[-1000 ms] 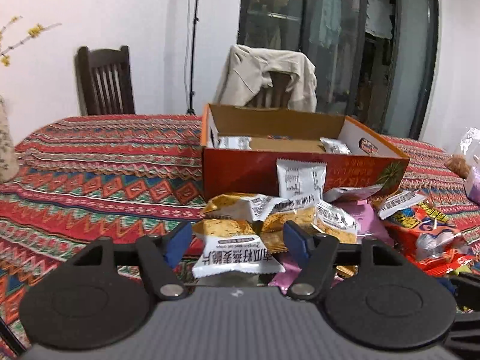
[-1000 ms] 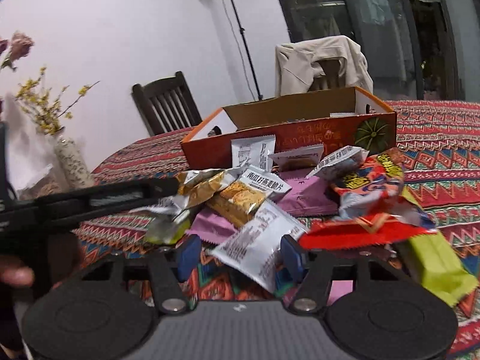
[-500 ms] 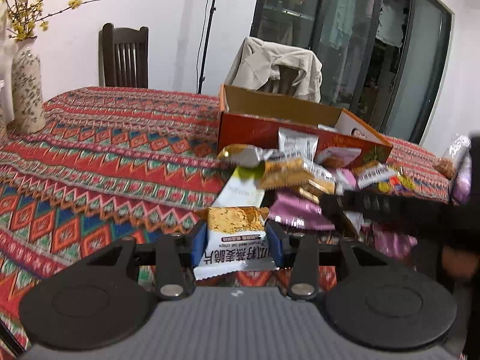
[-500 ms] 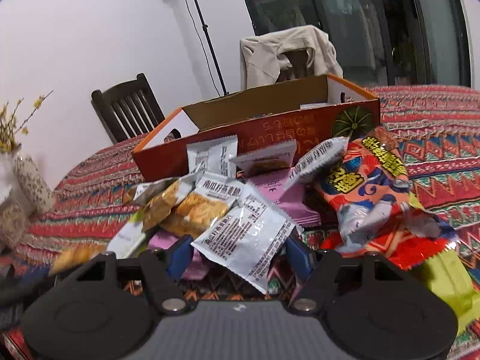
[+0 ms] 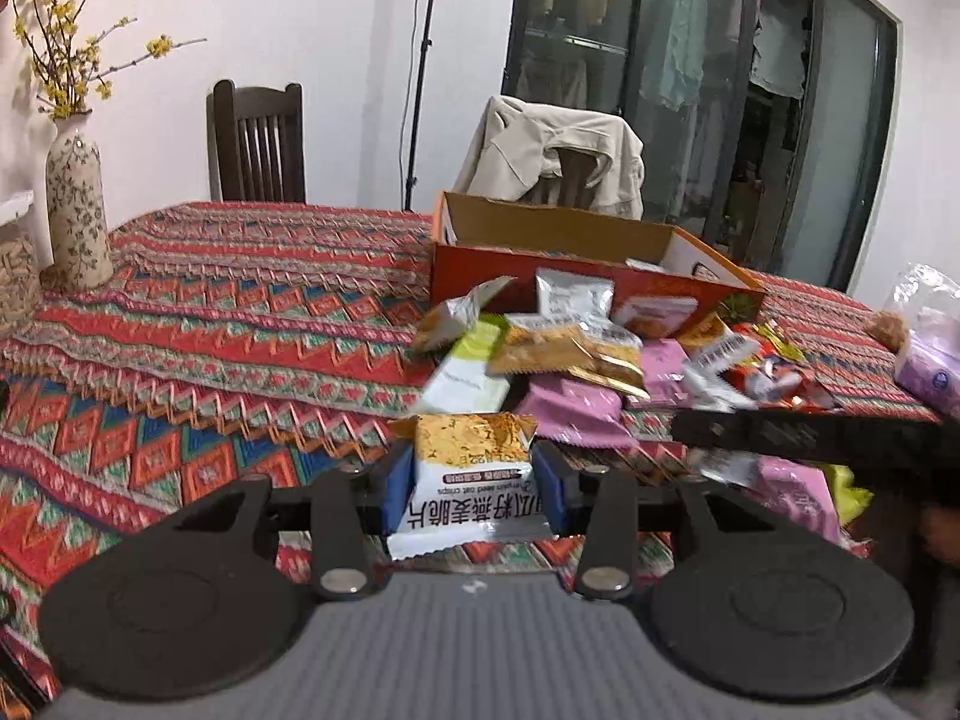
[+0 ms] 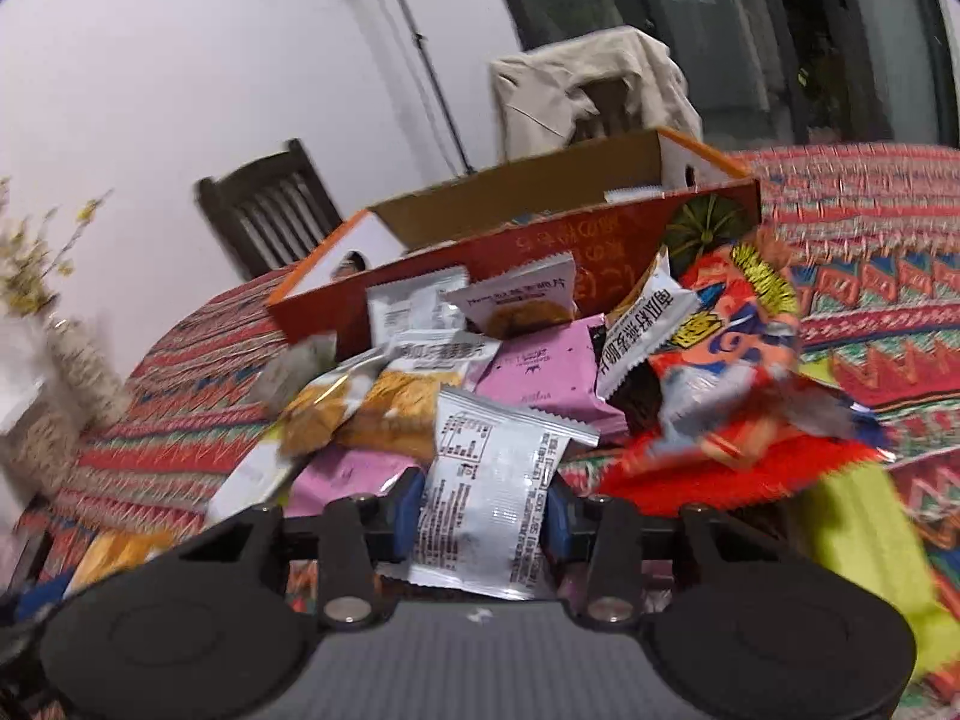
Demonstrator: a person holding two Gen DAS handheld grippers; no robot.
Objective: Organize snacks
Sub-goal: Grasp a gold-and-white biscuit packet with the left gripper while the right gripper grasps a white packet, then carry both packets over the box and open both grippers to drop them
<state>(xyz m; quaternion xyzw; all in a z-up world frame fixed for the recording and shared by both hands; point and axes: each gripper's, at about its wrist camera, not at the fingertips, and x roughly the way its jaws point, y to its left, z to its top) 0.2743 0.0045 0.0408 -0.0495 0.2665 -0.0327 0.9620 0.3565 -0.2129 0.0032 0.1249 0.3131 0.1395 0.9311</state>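
My left gripper [image 5: 474,495] is shut on a white and gold oat crisp packet [image 5: 471,468] and holds it above the tablecloth, short of the snack pile [image 5: 576,354]. My right gripper [image 6: 480,516] is shut on a silver packet [image 6: 489,498], printed back up, at the near edge of the snack pile [image 6: 528,360]. The orange cardboard box [image 5: 594,258] stands open behind the pile with a few packets inside; it also shows in the right wrist view [image 6: 540,240]. The right gripper's dark body crosses the left wrist view at the right [image 5: 810,435].
A patterned red tablecloth [image 5: 240,324] covers the table. A flowered vase [image 5: 75,210] with yellow twigs stands at the far left. Two chairs [image 5: 258,144] stand behind the table, one draped with a beige jacket [image 5: 552,156]. Clear bags [image 5: 930,330] lie at the right.
Both grippers closed on their packets. The left one lifted the oat crisp packet and drew back from the pile. The right one moved in on the silver packet and shut on it.
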